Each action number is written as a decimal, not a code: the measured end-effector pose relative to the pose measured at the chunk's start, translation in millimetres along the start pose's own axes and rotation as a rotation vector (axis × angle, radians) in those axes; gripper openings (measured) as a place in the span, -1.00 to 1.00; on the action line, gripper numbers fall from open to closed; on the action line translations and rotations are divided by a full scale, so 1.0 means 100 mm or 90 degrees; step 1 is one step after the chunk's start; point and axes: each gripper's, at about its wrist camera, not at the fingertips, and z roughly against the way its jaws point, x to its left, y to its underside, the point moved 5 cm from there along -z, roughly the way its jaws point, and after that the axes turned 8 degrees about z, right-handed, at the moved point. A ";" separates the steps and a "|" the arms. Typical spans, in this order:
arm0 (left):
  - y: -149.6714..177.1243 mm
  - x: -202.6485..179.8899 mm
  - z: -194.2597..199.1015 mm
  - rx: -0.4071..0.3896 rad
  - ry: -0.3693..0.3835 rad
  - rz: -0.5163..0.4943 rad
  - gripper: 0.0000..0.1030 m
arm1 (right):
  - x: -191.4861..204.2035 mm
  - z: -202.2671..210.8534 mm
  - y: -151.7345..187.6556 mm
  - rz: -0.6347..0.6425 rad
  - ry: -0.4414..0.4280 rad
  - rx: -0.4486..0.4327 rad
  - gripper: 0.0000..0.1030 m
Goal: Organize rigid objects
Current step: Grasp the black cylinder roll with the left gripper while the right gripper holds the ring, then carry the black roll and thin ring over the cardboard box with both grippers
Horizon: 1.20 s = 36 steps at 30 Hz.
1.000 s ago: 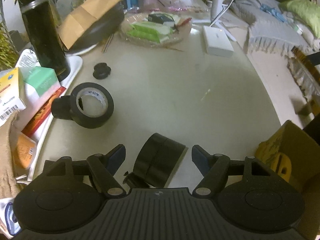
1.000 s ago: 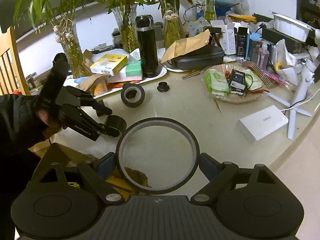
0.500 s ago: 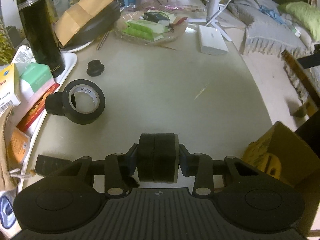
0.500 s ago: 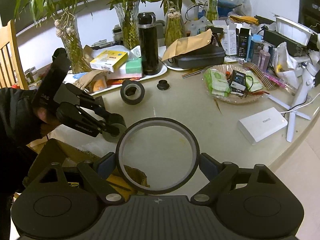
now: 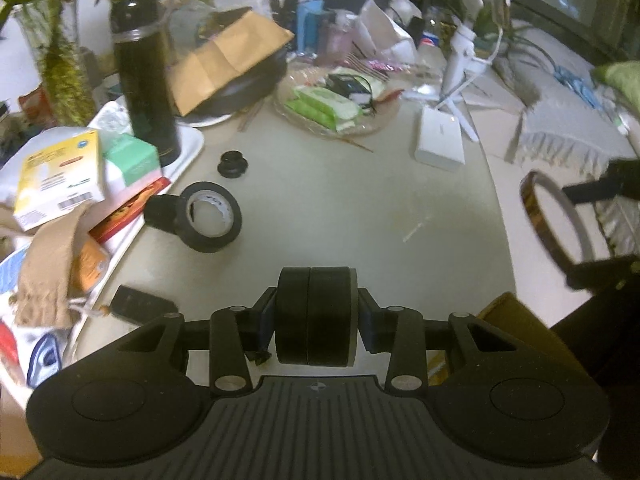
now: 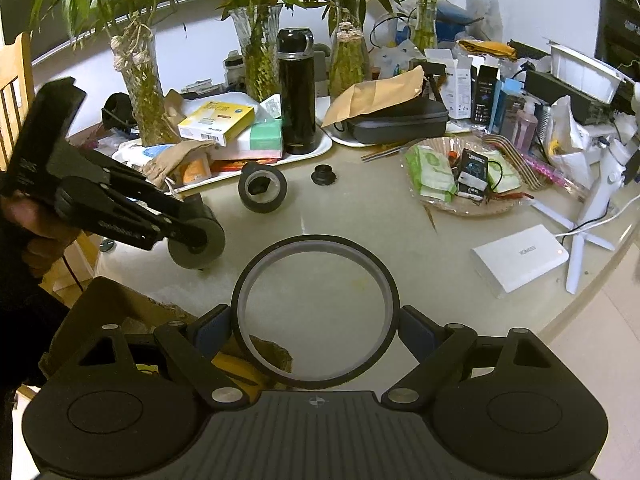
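Observation:
My left gripper (image 5: 316, 320) is shut on a thick black tape roll (image 5: 316, 312), which it holds on edge just above the table's near edge. The right wrist view has the same gripper (image 6: 196, 240) at the left in a person's hand, with the roll (image 6: 210, 240) clear of the table. Between the fingers of my right gripper (image 6: 316, 320) sits a wide, thin amber tape ring (image 6: 316, 242), gripped across its width. That ring (image 5: 532, 204) also appears at the right edge of the left wrist view. Another black tape roll (image 5: 212, 216) leans on a small black object on the table.
A cardboard box (image 5: 520, 332) stands below the table's edge, under both grippers. On the table are a small black cap (image 5: 232, 164), a white power bank (image 5: 440, 140), a glass plate (image 5: 376, 126) of packets, a black flask (image 5: 148, 92) on a crowded tray, and a flat black object (image 5: 140, 304).
The left gripper's jaws closed on the thick black roll, which turned upright, and lifted it off the table. The right gripper stayed where it was with the ring.

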 end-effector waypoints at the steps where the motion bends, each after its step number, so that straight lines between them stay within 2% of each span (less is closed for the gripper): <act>1: 0.00 0.00 0.04 -0.003 -0.005 0.005 -0.23 | 0.02 0.00 -0.01 -0.001 -0.001 0.000 0.74; 21: 0.29 -0.21 0.77 -0.054 -0.037 0.034 -0.23 | 0.41 0.16 -0.10 0.025 -0.017 -0.008 0.74; 30: 0.51 -0.23 0.90 -0.038 -0.033 0.051 -0.23 | 0.55 0.27 -0.05 0.032 -0.027 -0.012 0.74; 36: 0.75 -0.22 0.80 -0.005 -0.029 0.053 -0.23 | 0.60 0.37 -0.02 0.033 -0.034 -0.016 0.74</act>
